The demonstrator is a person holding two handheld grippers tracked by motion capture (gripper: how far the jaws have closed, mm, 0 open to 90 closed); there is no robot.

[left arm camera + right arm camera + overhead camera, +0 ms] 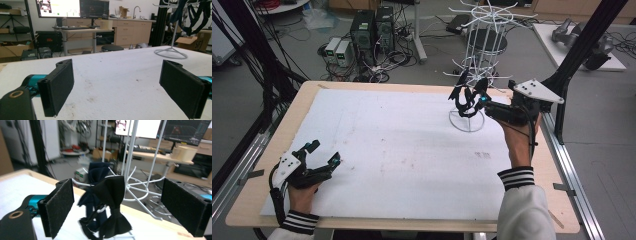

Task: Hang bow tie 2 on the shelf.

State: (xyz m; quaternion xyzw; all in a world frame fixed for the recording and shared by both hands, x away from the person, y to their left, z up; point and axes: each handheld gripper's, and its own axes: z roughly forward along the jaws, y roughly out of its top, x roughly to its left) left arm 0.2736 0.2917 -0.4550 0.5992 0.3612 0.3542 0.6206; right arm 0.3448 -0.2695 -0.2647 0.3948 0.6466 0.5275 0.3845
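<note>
- The table (272, 200), topped by a white sheet (402, 150), carries everything; the work in hand sits near its far right corner.
- The white wire rack (484, 45) stands there on a ring base, its hooks spreading outward at several heights; it looks light and tall, so a sideways tug could tip it or drag it toward the far edge.
- The right gripper (117, 207) is raised at the rack's lower hooks with its jaws spread wide, nothing between the pads.
- The left gripper (323, 154) rests near the near left corner, jaws likewise apart and empty, well away from the rack and so unable to steady it.
- The black bow tie (112, 202) hangs from a low hook, between the right jaws and not yet touched; a dark blue bow tie (96, 176) hangs just behind it.
- Likely slips: closing on both ties together, or catching a strap on the hook.
</note>
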